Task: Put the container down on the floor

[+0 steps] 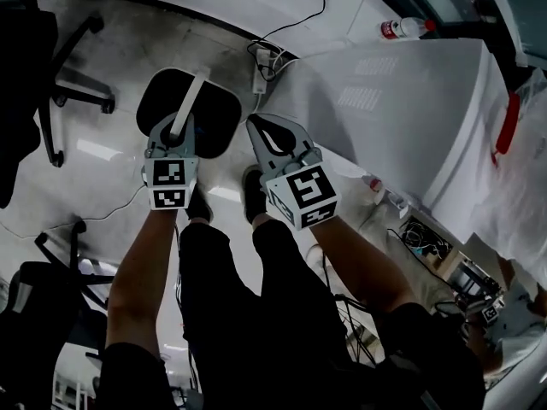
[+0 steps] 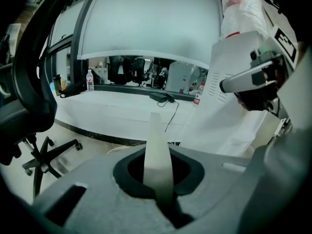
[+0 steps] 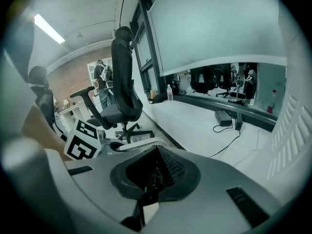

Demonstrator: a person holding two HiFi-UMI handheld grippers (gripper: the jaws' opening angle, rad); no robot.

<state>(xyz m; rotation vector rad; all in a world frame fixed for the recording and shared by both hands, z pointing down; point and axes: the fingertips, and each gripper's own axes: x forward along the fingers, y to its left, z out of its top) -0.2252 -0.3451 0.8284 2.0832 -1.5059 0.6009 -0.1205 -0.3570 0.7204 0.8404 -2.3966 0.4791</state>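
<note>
The head view is dim and low in contrast. The glossy floor throws back pale glare patches at left, while the person's dark clothing sinks to near black. Both gripper views bend straight lines and darken to black at the corners, and their nearest foreground is soft. A ceiling strip light glows at far left, and the pale panel looks washed out.

Glossy pale floor holds black office chairs, a white power strip and a red-labelled bottle. White sheeting drapes at right. A strip light glows overhead.
</note>
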